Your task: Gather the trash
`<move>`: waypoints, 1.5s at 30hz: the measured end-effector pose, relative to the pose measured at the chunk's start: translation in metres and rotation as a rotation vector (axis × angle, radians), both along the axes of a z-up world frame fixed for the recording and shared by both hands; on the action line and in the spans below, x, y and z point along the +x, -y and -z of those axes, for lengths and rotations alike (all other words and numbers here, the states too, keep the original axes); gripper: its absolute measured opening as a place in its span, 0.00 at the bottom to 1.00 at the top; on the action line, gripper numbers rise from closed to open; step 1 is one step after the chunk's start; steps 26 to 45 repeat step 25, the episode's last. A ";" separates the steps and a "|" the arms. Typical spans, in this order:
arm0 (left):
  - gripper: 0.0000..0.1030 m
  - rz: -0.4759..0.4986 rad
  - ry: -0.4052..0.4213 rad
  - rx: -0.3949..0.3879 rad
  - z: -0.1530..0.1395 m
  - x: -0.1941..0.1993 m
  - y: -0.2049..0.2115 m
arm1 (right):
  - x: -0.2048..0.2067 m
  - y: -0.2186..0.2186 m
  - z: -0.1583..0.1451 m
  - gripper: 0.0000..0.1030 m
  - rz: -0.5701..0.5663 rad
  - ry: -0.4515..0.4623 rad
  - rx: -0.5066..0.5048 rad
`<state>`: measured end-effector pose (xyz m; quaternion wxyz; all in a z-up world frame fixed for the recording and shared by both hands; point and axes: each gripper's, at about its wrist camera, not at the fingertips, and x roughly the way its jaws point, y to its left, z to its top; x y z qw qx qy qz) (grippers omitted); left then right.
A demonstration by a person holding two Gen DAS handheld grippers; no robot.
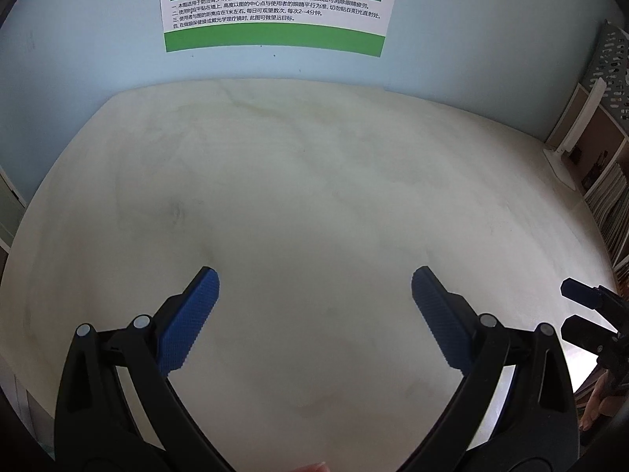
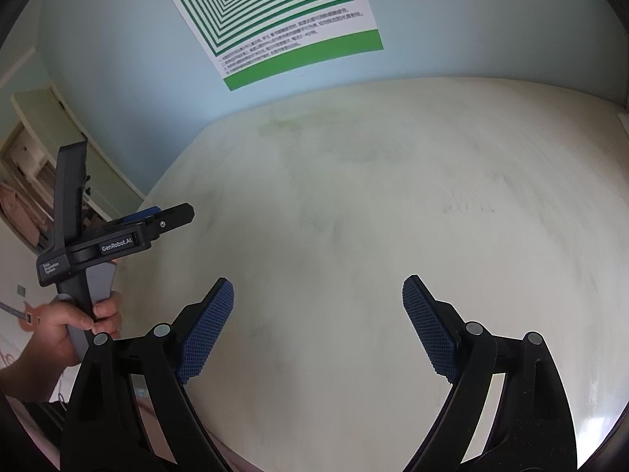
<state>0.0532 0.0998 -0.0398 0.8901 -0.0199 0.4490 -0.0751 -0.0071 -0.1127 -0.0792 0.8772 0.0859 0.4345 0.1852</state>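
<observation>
Pale blue wall (image 1: pixel 78 78) carries a green-striped eye chart (image 1: pixel 275 8) with Chinese text. Cream surface (image 1: pixel 314 196) below; left tool (image 1: pixel 314 287), marked "GenRobot.AI", and right tool (image 2: pixel 318 287) both spread apart, holding nothing.

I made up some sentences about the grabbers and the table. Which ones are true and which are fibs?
1. Both grabbers are open. True: the left gripper and right gripper hold nothing.
2. A red poster hangs on the wall. False: the poster is green and white.
3. A crumpled can sits on the table. False: no trash shows on the table.
4. A hand holds the left grabber. True.
</observation>
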 end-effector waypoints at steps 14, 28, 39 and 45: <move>0.93 0.000 -0.024 0.027 0.004 0.010 -0.003 | 0.009 -0.003 0.004 0.85 0.004 -0.019 0.000; 0.93 0.030 -0.057 0.068 0.011 0.012 0.005 | 0.012 -0.001 0.007 0.85 0.019 -0.027 0.010; 0.93 0.030 -0.057 0.068 0.011 0.012 0.005 | 0.012 -0.001 0.007 0.85 0.019 -0.027 0.010; 0.93 0.030 -0.057 0.068 0.011 0.012 0.005 | 0.012 -0.001 0.007 0.85 0.019 -0.027 0.010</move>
